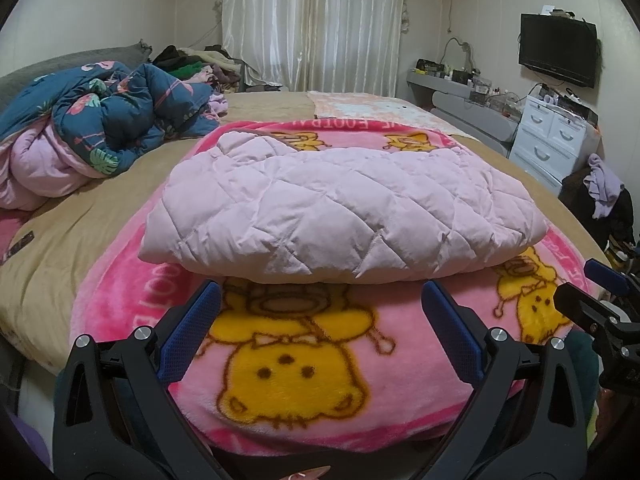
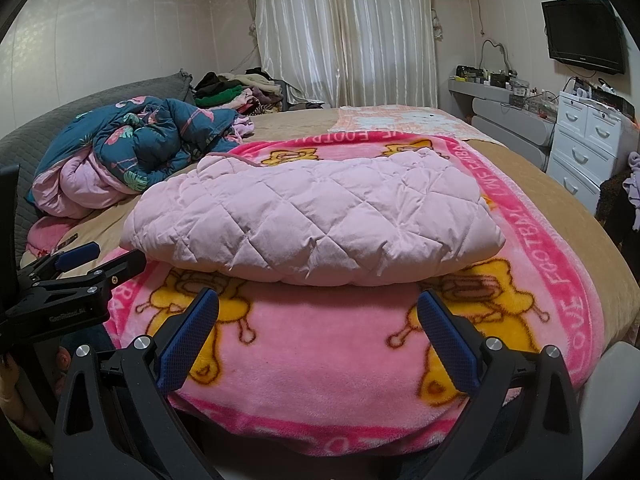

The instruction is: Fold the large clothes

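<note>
Your left gripper (image 1: 320,300) and right gripper (image 2: 318,308): jaws spread, holding nothing, both just short of the folded pink quilted jacket (image 1: 332,208). It lies on the pink cartoon blanket (image 1: 288,364) on the bed (image 1: 80,224).

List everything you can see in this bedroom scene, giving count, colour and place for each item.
Quilted jacket: one, pale pink, folded on the blanket.
Blanket: one, pink with yellow cartoon figures, spread on the near bed.
Duvet: one, dark blue floral with pink lining, bunched at left.
Clothes pile: one, mixed colours, far left by the curtain.
Curtain: one, white, back wall.
Television: one, black, right wall.
Drawers: one unit, white, right.
Left gripper: open, empty.
Right gripper: open, empty.
</note>
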